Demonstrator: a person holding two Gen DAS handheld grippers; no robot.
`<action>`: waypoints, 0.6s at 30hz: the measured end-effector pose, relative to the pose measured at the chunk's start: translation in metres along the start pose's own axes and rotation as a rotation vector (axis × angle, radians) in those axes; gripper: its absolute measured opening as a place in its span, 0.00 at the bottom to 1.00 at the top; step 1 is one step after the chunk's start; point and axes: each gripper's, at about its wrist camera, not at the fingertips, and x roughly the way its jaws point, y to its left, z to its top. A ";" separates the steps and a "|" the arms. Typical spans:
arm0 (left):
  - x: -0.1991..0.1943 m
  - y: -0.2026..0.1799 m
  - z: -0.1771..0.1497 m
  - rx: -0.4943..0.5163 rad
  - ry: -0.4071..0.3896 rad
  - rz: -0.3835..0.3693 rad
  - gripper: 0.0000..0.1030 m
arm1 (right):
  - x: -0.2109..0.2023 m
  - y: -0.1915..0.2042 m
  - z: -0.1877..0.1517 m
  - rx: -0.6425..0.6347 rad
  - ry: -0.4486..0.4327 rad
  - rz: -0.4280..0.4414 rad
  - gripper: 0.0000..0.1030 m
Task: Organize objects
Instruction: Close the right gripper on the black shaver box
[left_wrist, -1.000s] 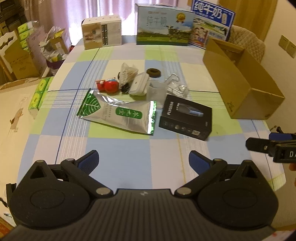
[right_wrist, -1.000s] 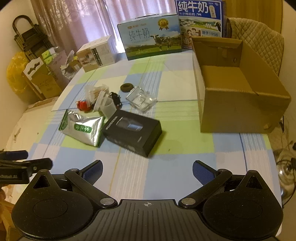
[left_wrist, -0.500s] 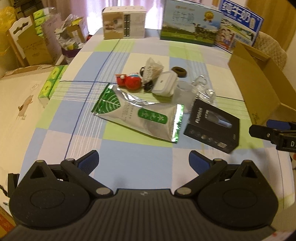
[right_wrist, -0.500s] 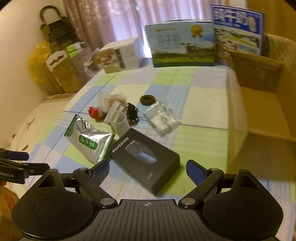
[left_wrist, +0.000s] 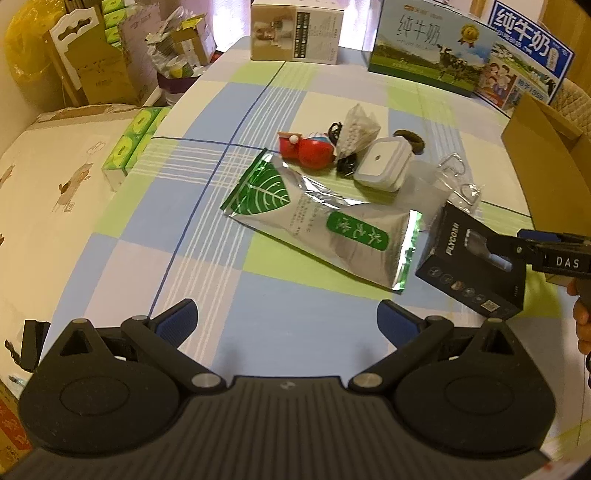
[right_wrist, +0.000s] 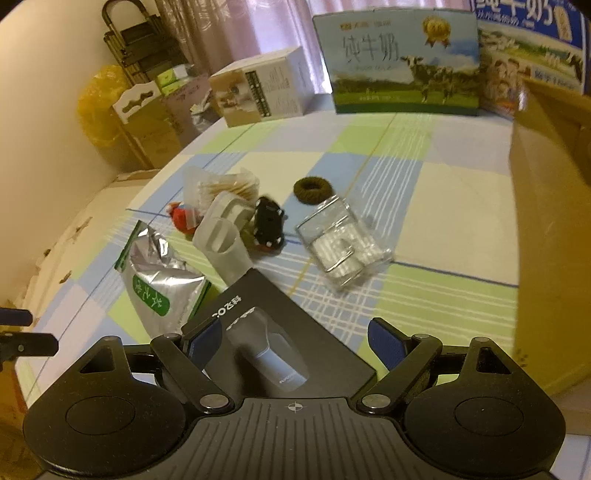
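A black shaver box (right_wrist: 280, 332) lies on the checked tablecloth, right between the wide-open fingers of my right gripper (right_wrist: 295, 341). From the left wrist view the same box (left_wrist: 469, 273) sits at the right, with the right gripper's tip (left_wrist: 546, 251) over it. Beside it lies a silver-and-green foil pouch (left_wrist: 325, 225), also seen as pouch (right_wrist: 159, 280). My left gripper (left_wrist: 286, 321) hangs open above bare cloth, short of the pouch. Behind are a red toy (left_wrist: 306, 151), a white square case (left_wrist: 384, 166), a brown hair tie (right_wrist: 312, 190) and a clear plastic box (right_wrist: 343, 243).
An open cardboard box (right_wrist: 550, 236) stands at the table's right side. Milk cartons (right_wrist: 399, 62) and a white-brown carton (right_wrist: 258, 88) line the far edge. Green tissue packs (left_wrist: 129, 147) and cardboard clutter (left_wrist: 96, 66) sit off the table's left side.
Both grippers have moved forward toward the pile. The right one has come down over the black box, which now lies between its fingers. Both stay open.
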 end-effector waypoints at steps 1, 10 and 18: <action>0.001 0.001 0.000 -0.003 0.001 0.002 0.99 | 0.002 -0.001 -0.001 0.002 0.010 0.006 0.82; 0.010 0.009 0.005 -0.006 0.006 0.005 0.99 | -0.015 0.029 -0.029 -0.051 0.075 0.054 0.82; 0.016 0.005 0.008 0.023 0.002 -0.014 0.99 | -0.001 0.058 -0.021 -0.162 0.081 -0.064 0.82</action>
